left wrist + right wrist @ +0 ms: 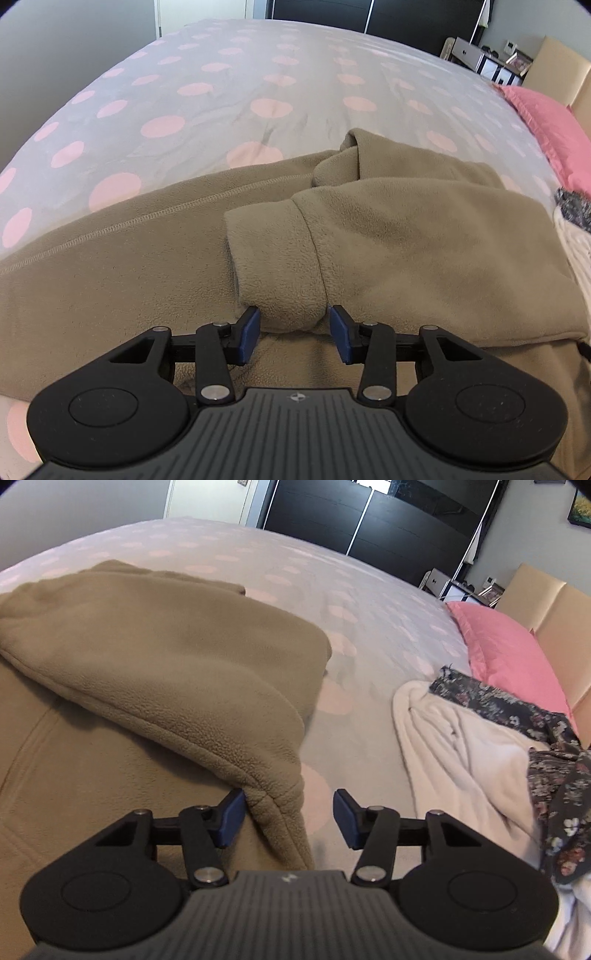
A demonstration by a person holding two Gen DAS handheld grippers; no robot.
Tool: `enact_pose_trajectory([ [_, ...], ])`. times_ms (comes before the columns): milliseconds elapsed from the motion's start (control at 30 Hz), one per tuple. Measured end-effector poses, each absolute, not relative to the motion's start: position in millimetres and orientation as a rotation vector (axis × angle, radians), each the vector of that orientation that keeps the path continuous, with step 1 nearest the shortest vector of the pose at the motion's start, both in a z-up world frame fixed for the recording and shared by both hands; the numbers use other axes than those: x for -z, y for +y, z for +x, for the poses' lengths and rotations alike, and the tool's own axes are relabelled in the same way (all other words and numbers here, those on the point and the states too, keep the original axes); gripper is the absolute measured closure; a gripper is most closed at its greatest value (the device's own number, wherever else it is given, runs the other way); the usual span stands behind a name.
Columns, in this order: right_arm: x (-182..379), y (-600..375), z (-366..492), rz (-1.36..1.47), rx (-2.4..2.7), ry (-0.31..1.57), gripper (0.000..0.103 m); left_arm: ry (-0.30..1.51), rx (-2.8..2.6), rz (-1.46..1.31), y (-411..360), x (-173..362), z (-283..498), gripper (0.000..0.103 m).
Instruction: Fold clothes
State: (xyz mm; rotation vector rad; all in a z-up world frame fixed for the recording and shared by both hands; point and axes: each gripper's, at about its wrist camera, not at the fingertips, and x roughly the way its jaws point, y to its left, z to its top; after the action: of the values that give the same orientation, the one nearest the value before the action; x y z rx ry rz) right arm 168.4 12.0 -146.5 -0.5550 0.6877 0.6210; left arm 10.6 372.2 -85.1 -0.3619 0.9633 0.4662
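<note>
From the left wrist view, the left gripper (294, 334) is pointing down at a tan fleece top (388, 236) that is lying across the spotted bedspread (221, 96). The sleeve cuff (280, 266) is sitting between the blue pads (249, 328), both touching it, so the cuff is being pinched. A pink pillow (546, 118) is showing at 2 o'clock.

From the right wrist view, the right gripper (289, 819) is standing open; the fleece top's (155, 657) folded edge is brushing only the left pad (232, 818), the right pad standing clear. A white towel (461, 760) and a flowered garment (546, 738) are lying at 3 o'clock.
</note>
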Motion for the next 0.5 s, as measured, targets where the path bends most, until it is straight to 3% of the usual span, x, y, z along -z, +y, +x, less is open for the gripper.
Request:
enact_pose_trajectory([
  [100,160.8,13.9,175.8,-0.577,-0.609,0.720,0.053,0.985,-0.467,-0.359,372.4,91.0,12.6,0.071],
  [133,162.6,14.2,176.3,-0.589,-0.594,0.711,0.078,0.995,-0.468,-0.361,373.2,93.0,13.1,0.075],
  [167,161.3,13.9,175.8,-0.601,-0.570,0.690,0.080,1.005,-0.467,-0.368,374.9,95.1,13.8,0.078],
  [233,155.3,14.8,172.4,-0.645,-0.509,0.605,0.081,1.027,-0.465,-0.386,378.7,100.3,13.8,0.088],
  [300,154.3,19.3,166.3,-0.745,-0.477,0.514,0.081,1.047,-0.474,-0.391,381.8,105.4,14.0,0.092],
  [500,194.6,27.1,159.0,-0.964,-0.496,0.565,0.084,1.075,-0.488,-0.374,385.4,113.0,14.8,0.097],
])
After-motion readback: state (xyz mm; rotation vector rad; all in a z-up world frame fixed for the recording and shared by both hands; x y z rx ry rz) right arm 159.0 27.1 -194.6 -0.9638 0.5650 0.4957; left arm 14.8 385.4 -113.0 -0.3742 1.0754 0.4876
